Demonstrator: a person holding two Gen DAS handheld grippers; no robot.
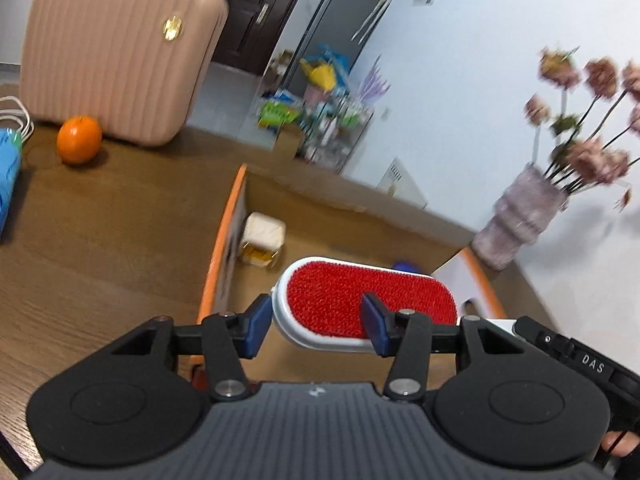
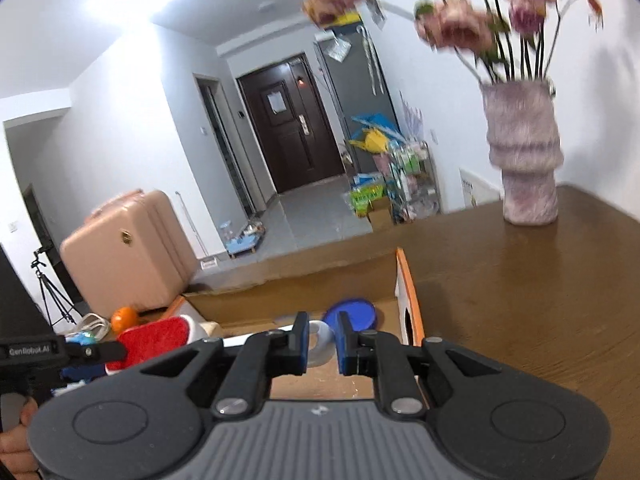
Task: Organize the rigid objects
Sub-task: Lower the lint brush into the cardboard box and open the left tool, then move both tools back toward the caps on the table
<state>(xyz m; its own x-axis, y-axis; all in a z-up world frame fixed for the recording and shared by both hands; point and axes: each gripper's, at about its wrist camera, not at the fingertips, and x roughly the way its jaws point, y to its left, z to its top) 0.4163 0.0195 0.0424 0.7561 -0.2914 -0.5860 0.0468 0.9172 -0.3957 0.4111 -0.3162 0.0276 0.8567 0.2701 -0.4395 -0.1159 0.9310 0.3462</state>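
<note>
My left gripper (image 1: 316,322) is shut on a white lint brush with a red pad (image 1: 360,304), held above an open cardboard box (image 1: 224,248). The brush also shows at the left of the right wrist view (image 2: 156,338). In the box lie a small bottle with a white cap (image 1: 262,240) and a blue lid (image 2: 352,314). My right gripper (image 2: 322,342) hangs over the box, its jaws narrowly apart around a white tape roll (image 2: 320,344); contact is unclear.
A pink suitcase (image 1: 116,56), an orange (image 1: 78,139) and a blue bag (image 1: 8,168) stand on the wooden table at the left. A furry vase of flowers (image 2: 524,152) stands at the right, near the table's far edge (image 2: 460,216).
</note>
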